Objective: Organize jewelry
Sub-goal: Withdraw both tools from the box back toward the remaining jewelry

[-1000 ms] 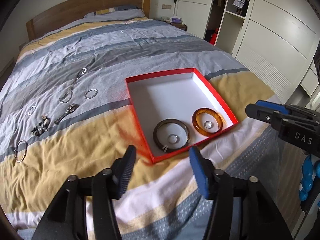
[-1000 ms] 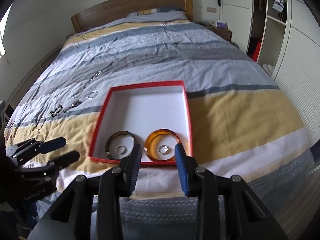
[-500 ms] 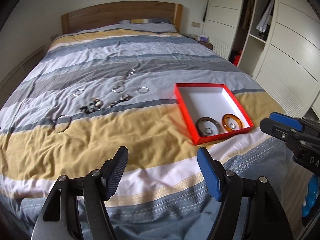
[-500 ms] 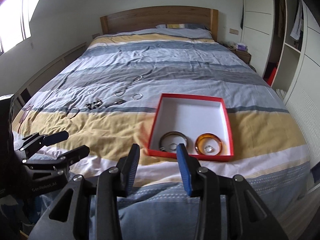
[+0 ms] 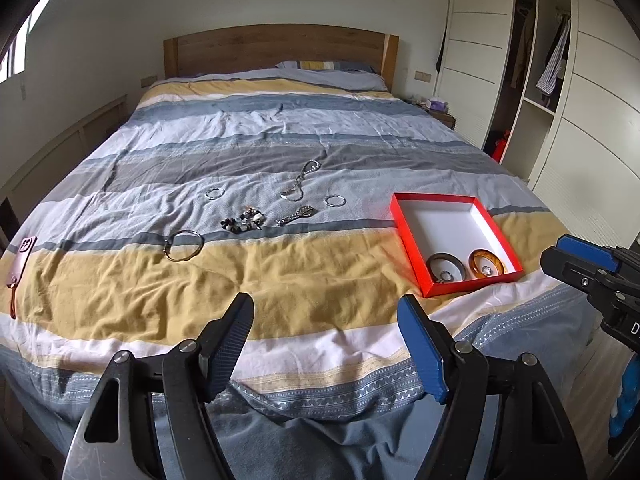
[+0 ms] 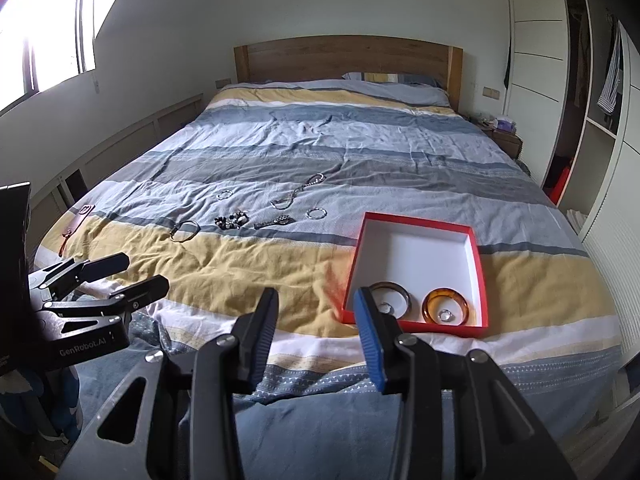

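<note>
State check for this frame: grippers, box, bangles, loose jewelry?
left gripper: open, empty
right gripper: open, empty
red box: lidless, on the bed
dark bangle: flat in the box
amber bangle: flat in the box
wire bangle: loose on the bed

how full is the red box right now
Mostly empty. The red box holds only a dark bangle and an amber bangle at its near end, each with a small ring inside; the rest is bare white floor.

Duvet [image 5: 280, 280] striped yellow/blue/grey/white; box [image 5: 412, 248] red outside, white inside; bangles: dark brown [image 5: 430, 261], amber [image 5: 498, 266].
</note>
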`<state>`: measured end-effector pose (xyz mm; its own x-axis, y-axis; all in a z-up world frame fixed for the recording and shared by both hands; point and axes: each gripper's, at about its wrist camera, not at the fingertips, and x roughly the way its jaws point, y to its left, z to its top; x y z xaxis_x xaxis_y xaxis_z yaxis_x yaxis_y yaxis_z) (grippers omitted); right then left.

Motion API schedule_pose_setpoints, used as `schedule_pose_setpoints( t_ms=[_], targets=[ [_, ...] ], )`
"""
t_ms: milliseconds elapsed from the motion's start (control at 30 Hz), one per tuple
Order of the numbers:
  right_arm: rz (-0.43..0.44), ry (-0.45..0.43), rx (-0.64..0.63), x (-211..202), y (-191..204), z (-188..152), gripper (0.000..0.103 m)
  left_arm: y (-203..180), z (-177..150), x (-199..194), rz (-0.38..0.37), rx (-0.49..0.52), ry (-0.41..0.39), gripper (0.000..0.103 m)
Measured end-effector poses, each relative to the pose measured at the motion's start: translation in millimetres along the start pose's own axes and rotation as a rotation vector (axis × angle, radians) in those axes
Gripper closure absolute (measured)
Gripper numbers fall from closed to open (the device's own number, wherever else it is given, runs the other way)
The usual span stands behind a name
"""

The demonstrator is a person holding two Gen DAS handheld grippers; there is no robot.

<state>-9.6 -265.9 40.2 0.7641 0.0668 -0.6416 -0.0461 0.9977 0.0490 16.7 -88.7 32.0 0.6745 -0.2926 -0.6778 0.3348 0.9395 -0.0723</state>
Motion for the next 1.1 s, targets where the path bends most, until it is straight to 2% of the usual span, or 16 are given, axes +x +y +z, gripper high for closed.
schedule_pose_setpoints(
  t_ms=[300,600,900,1100],
  targets=[
    [-0.006,-0.038,0.025,-16,-9,1,0.065,-6,7,-10,-0.003,0.002,-0.027,0.027],
    [-0.022,-0.028,0.040,-7,-10,6,0.064,8,7,-7,-0.006,-0.012,-0.023,0.025],
    [-0.017,0.001,-0.023,14,14,19,0.064,56,14,-1,0.027,-0.067,-0.038,0.024],
    [0.014,0.035,-0.070,45,18,40,0.064,110,18,27,0.096,-0.087,0.010,0.024]
  ],
)
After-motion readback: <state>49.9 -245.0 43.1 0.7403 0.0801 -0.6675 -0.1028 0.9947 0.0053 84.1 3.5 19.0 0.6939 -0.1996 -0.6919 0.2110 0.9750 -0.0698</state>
